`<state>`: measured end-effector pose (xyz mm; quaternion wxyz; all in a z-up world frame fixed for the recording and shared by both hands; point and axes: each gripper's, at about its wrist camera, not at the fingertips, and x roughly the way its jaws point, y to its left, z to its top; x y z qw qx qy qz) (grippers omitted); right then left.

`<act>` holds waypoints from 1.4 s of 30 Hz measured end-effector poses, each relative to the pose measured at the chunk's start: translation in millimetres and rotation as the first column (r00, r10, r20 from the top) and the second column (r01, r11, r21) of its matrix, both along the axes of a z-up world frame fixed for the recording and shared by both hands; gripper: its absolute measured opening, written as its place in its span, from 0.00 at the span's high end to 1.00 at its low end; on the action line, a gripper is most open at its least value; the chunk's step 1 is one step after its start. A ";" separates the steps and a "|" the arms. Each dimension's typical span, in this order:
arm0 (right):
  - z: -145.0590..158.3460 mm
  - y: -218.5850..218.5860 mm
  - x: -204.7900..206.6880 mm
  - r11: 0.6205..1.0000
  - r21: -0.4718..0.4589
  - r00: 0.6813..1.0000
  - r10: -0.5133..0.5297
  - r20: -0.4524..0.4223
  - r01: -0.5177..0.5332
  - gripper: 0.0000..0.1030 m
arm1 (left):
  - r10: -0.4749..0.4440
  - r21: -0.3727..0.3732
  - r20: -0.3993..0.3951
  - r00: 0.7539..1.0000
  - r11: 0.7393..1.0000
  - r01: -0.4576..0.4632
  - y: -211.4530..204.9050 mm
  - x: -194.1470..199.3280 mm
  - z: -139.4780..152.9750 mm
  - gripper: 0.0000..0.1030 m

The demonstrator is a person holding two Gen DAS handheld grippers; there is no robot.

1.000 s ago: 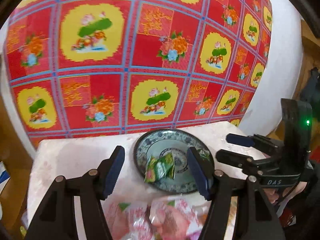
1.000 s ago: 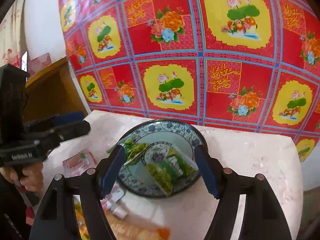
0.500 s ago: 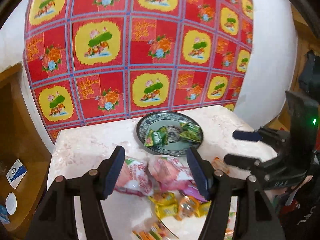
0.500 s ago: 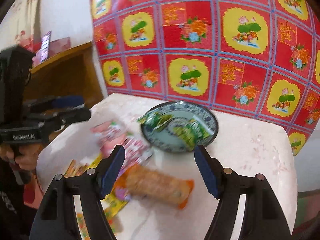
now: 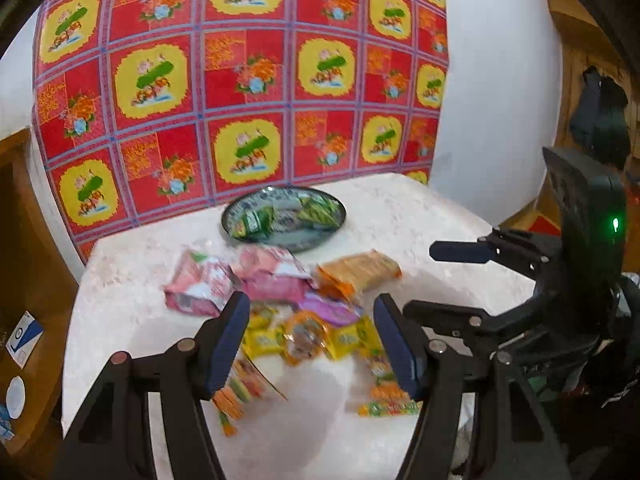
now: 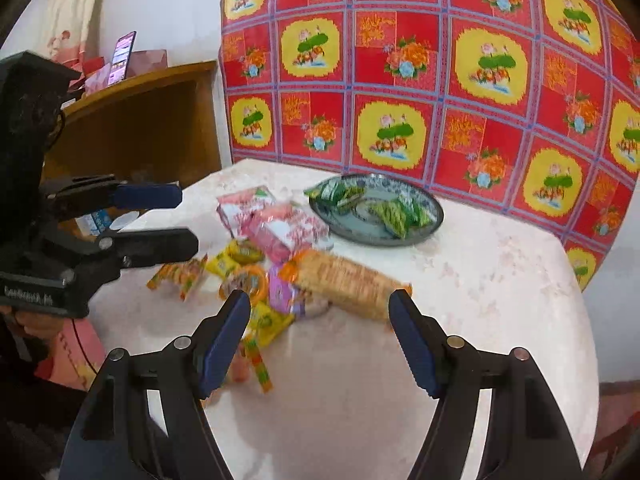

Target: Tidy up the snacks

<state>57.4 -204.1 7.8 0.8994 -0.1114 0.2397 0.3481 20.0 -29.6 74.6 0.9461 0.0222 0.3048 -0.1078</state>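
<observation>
A blue patterned plate [image 5: 312, 242] [image 6: 360, 232] stands at the back of the white table and holds two green snack packets [image 5: 256, 220] [image 6: 396, 214]. In front of it lies a heap of snacks: pink packets [image 5: 200, 284] [image 6: 280, 228], an orange cracker pack [image 5: 360, 270] [image 6: 344, 280], yellow packets [image 5: 344, 338] [image 6: 268, 320] and a round orange cup [image 5: 304, 334] [image 6: 244, 280]. My left gripper [image 5: 312, 344] [image 6: 188, 220] is open and empty above the heap's near side. My right gripper [image 6: 320, 340] [image 5: 416, 280] is open and empty, to its right.
The white table [image 5: 120, 312] [image 6: 500, 280] stands against a red and yellow floral cloth on the wall [image 5: 240, 80]. A wooden cabinet [image 6: 140, 120] stands to the left of the table. Small striped candy packs [image 5: 388, 404] [image 6: 180, 274] lie near the front edge.
Both grippers have pulled back from the plate toward the table's front, so the whole snack heap has come into view. Both stay open and empty.
</observation>
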 end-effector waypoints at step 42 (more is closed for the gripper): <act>-49.2 -2.4 -8.8 0.986 0.151 0.996 -0.070 -0.054 0.077 0.33 | 0.096 -0.151 -0.191 0.977 0.981 -0.126 72.1 15.0 -61.0 0.34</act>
